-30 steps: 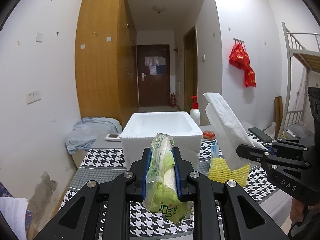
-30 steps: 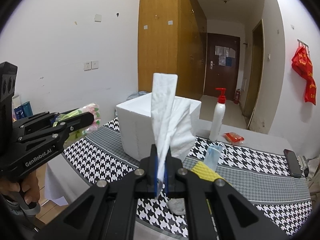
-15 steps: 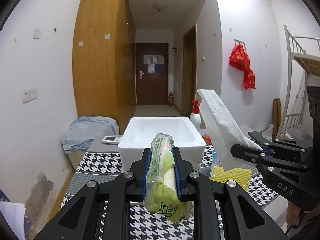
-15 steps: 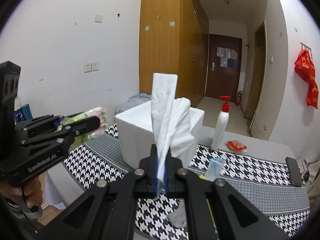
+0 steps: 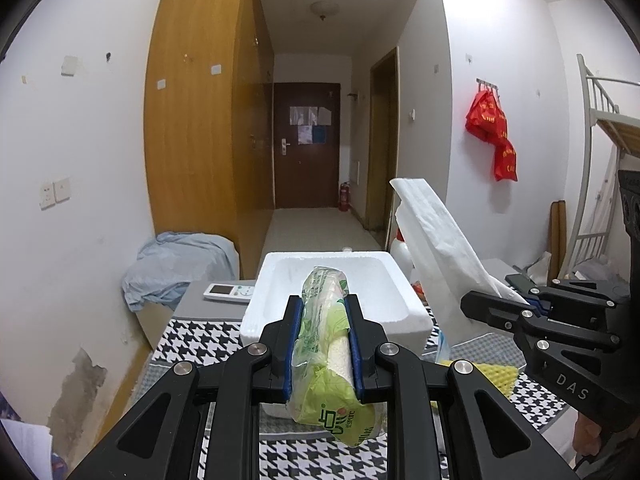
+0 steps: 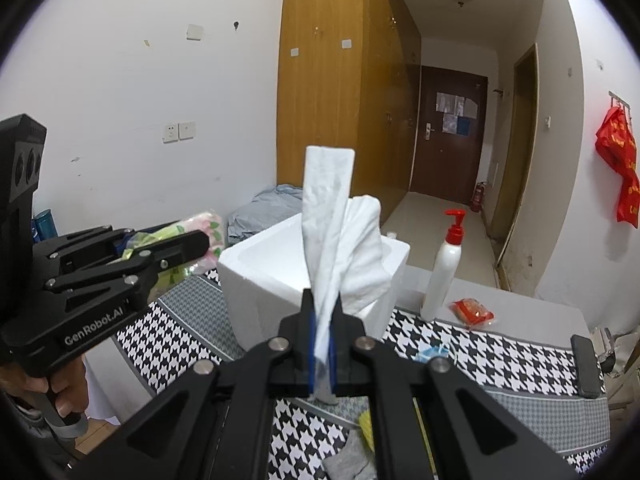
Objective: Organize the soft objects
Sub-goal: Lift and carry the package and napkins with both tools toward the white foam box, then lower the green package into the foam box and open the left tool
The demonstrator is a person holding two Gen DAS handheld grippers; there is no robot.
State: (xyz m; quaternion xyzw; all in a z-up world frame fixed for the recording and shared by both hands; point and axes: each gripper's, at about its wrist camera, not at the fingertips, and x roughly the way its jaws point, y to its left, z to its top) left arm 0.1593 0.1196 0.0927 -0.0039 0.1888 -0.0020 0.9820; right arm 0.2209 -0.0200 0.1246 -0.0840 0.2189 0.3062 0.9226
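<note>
Left wrist view: a soft, light tissue pack is gripped mid-length by the left gripper above the foam box; the limp white cloth is pinched at its lower end by the right gripper.

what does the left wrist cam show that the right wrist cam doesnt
Only the left wrist view shows the remote control behind the foam box, the yellow sponge and the bunk bed frame.

Only the right wrist view shows the full pump bottle, the red packet, the grey cloth and the hand on the left gripper's handle.

Both show the white foam box, the left gripper shut on the green tissue pack, and the right gripper shut on the white tissue.
</note>
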